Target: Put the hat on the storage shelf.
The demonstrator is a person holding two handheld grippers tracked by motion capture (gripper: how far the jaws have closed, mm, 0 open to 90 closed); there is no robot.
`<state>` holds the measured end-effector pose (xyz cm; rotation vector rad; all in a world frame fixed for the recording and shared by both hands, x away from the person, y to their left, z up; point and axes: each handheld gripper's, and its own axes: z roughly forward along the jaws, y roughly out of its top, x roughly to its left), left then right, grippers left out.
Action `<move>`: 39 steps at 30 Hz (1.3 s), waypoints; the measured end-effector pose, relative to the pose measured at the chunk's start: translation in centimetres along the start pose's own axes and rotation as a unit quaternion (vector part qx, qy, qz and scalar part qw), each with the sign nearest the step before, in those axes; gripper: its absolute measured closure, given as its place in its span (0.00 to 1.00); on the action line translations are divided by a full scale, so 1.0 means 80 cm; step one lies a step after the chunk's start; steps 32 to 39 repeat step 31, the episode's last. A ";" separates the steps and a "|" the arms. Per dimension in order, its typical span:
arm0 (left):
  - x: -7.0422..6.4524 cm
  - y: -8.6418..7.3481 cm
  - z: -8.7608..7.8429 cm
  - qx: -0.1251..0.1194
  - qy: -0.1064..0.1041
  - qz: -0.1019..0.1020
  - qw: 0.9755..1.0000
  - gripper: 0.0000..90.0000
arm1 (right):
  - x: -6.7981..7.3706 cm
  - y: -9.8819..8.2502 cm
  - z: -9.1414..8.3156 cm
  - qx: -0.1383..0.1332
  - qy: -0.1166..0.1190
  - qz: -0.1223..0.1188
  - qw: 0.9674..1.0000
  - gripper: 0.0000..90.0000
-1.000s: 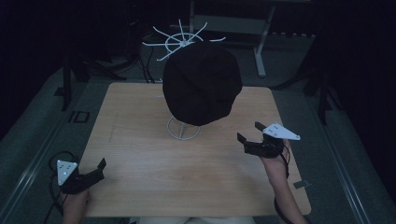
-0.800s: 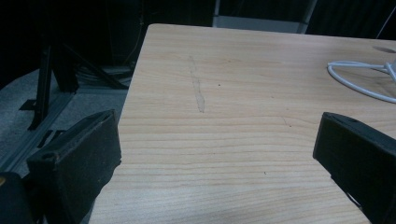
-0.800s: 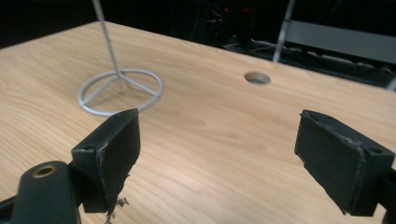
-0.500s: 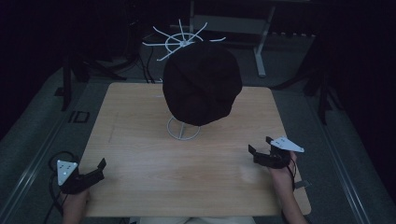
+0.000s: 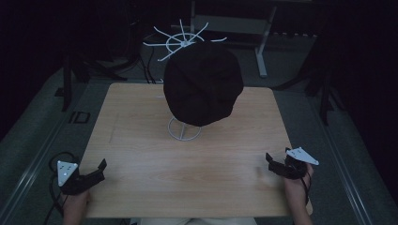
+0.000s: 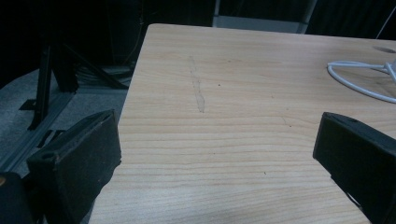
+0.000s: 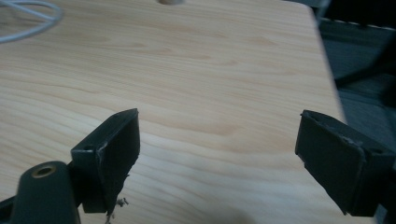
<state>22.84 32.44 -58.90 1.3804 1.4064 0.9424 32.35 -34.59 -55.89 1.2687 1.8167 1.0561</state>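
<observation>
At the near left corner of the wooden table (image 5: 141,140), in the high view, the left gripper (image 5: 96,169) lies low beside the table's left edge, held by a hand (image 5: 75,206) that comes in from the bottom; a grey three-cornered plate (image 5: 66,169) sits on top of it and a dark cable (image 5: 54,159) loops on the floor beside it. Its jaws stand wide apart and hold nothing; in the left gripper view they frame bare wood, with the left jaw over the table's edge and the grey floor beyond it. Near the middle of the table, a little toward the far side, stands a white wire stand (image 5: 184,131) with a round ring for its foot, and a black hat (image 5: 202,83) sits on top of it and hides the upper part of the stand. Part of the white ring (image 6: 355,77) also shows at the right in the left gripper view. Behind the hat, off the table's far edge, a second white wire frame (image 5: 182,41) with spokes is seen. At the near right corner, the right gripper (image 5: 273,164) is held by the other hand (image 5: 295,187), well apart from the stand. Its jaws are also spread wide and empty, with only the plain table top between them in the right gripper view.
</observation>
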 end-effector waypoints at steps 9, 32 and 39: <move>0.000 0.000 0.000 0.000 0.000 0.000 1.000 0.02 | -0.025 -0.023 -0.012 0.017 -0.031 0.026 0.999 0.16; 0.000 0.000 0.000 0.001 0.000 0.000 1.000 0.02 | -0.060 -0.041 -0.036 0.009 -0.155 0.077 0.985 0.16; 0.000 0.000 0.000 0.001 0.000 0.000 1.000 0.02 | -0.060 -0.041 -0.036 0.009 -0.155 0.077 0.985 0.16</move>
